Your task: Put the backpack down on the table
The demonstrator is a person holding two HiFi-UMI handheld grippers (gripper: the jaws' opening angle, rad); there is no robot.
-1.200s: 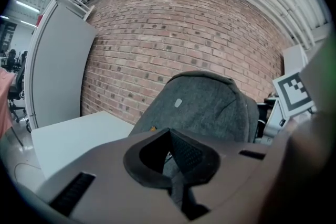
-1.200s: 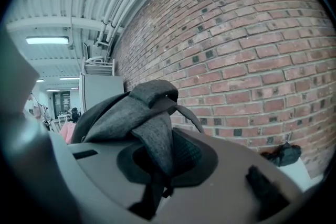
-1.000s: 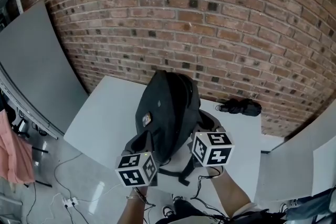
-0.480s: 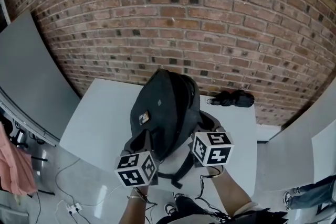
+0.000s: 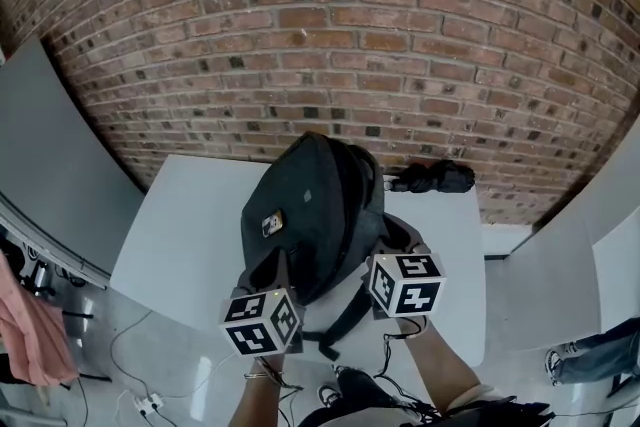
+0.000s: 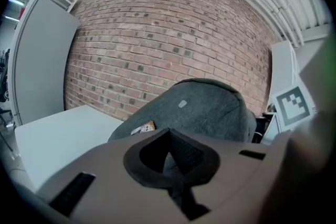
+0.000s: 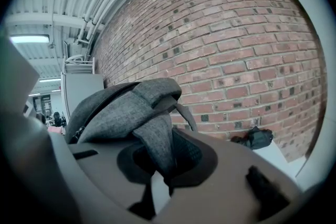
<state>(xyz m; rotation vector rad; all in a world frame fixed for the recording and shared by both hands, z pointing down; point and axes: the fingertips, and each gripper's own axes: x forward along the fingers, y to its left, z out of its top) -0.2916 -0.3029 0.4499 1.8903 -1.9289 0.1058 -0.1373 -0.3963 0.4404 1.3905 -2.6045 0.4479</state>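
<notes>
Backpack, white table, dark bundle behind

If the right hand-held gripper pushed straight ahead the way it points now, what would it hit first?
The dark grey fabric backpack itself: the right hand-held gripper is shut on its shoulder strap, and the bag's body rises right ahead. The red brick wall lies beyond it.

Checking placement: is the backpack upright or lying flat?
Upright: the backpack rises tall above the table, with the left tool and right tool gripping it.
</notes>
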